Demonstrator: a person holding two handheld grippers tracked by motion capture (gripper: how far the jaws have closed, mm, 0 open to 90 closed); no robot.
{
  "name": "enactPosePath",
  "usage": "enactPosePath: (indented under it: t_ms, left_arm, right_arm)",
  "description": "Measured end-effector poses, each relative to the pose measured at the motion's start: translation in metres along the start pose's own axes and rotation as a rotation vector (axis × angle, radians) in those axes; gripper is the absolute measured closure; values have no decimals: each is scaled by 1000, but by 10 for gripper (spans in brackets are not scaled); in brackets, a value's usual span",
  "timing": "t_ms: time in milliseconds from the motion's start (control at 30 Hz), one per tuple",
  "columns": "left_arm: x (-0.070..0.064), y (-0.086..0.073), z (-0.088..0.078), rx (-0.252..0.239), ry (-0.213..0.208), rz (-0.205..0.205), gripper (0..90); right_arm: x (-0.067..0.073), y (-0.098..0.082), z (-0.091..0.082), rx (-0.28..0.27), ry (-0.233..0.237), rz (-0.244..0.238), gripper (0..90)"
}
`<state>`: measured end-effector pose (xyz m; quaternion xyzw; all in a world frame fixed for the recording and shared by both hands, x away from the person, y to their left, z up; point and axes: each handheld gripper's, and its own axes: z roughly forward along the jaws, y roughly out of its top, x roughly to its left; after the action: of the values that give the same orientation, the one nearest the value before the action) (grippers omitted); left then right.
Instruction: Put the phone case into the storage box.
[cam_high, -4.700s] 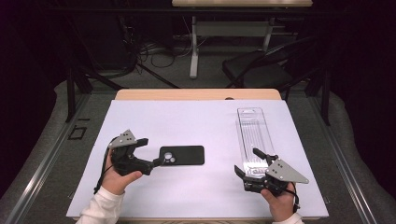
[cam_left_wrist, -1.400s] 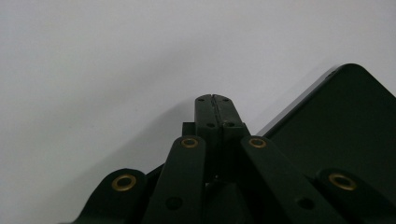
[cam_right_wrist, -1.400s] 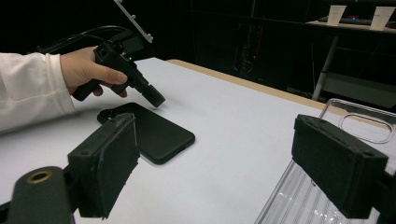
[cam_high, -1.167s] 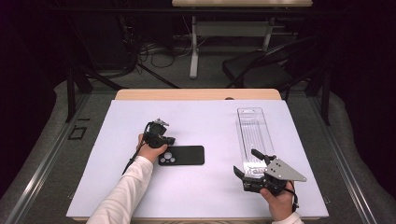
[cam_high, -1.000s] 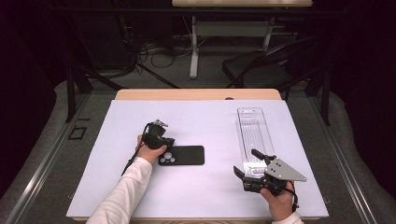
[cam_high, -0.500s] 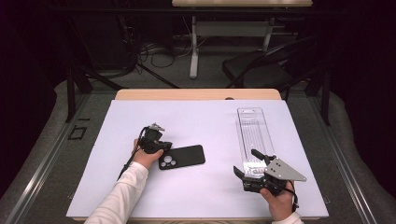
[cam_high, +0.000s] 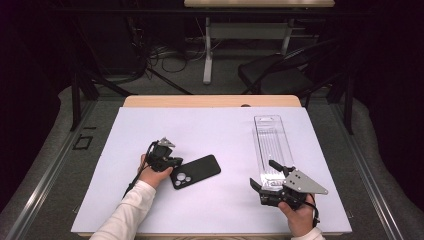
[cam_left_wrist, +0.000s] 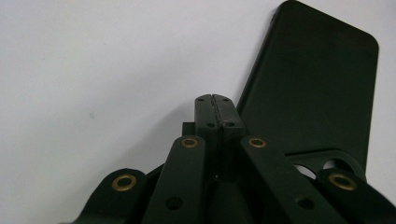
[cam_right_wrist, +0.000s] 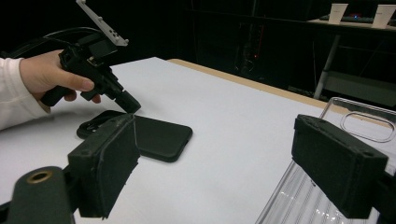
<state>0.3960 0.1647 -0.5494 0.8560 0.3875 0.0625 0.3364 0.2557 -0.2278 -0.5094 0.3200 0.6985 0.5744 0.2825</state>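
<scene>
**Left gripper beside the phone case**

The case (cam_high: 195, 171) lies flat on the white mat (cam_high: 210, 135), left of centre, camera cut-outs toward the person. The left gripper (cam_high: 167, 161) points down just beside its long edge, jaws pressed together on nothing. The right gripper (cam_high: 266, 182) rests near the front edge, jaws spread wide and empty, at the near end of the clear tray (cam_high: 272, 140).

One black phone case (cam_high: 196, 171), one clear plastic package (cam_high: 273, 145), two grippers: left gripper (cam_high: 173, 161), right gripper (cam_high: 264, 176).
</scene>
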Motion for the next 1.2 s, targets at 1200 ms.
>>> enactPosePath:
  t_ms: [1200]
  left_arm:
    - [-23, -13, -28, -70, -4, 5, 754]
  right_arm:
    - [0, -1, 0, 2, 11, 1, 137]
